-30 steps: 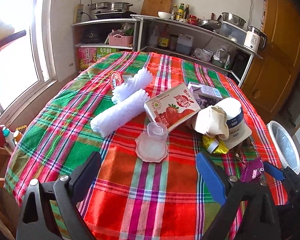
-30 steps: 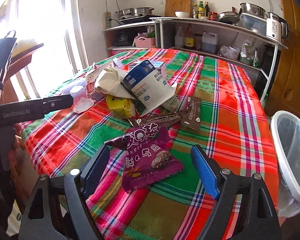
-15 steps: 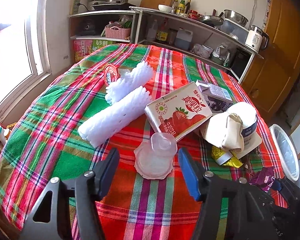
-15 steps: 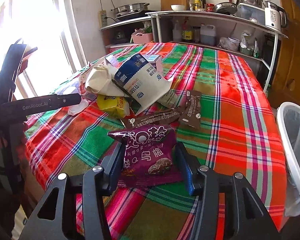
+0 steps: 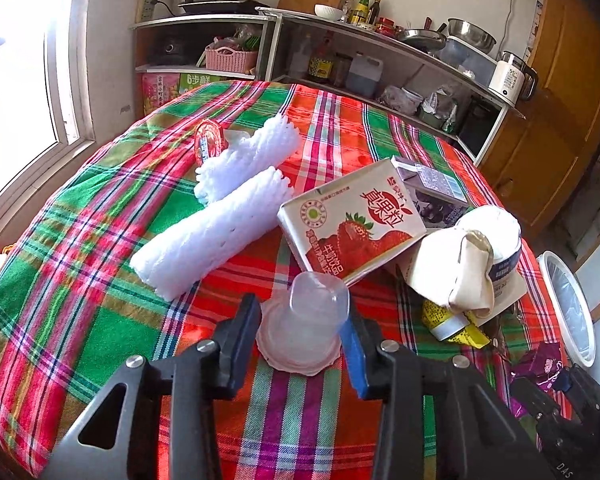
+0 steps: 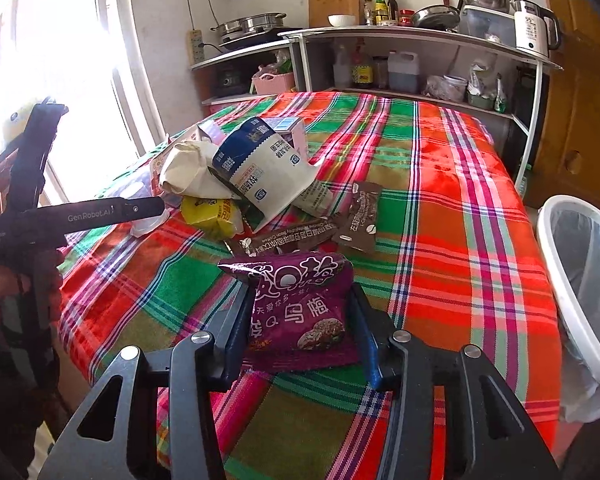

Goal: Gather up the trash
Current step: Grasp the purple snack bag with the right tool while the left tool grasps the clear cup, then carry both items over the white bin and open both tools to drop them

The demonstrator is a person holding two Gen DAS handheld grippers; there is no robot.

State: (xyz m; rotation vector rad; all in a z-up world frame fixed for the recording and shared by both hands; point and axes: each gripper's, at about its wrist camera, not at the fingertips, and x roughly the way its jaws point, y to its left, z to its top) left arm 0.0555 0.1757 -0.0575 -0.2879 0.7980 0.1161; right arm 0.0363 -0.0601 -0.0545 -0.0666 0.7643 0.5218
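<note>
In the left wrist view my left gripper (image 5: 300, 330) is shut on a clear plastic jelly cup (image 5: 304, 324) that lies upside down on the plaid tablecloth (image 5: 80, 300). In the right wrist view my right gripper (image 6: 300, 320) is shut on a purple snack bag (image 6: 300, 308) on the cloth. Other trash lies further on: a strawberry milk carton (image 5: 352, 220), two white foam net sleeves (image 5: 216, 224), a blue and white bag (image 6: 260, 168), a yellow wrapper (image 6: 210, 216) and brown coffee sachets (image 6: 360, 216).
A white bin with a clear liner (image 6: 580, 280) stands off the table's right edge; it also shows in the left wrist view (image 5: 568, 308). Shelves with pots, bottles and a kettle (image 6: 534, 28) line the back wall. A window is at the left.
Both grippers moved forward and their jaws closed in, the left around the clear cup, the right around the purple snack bag.
</note>
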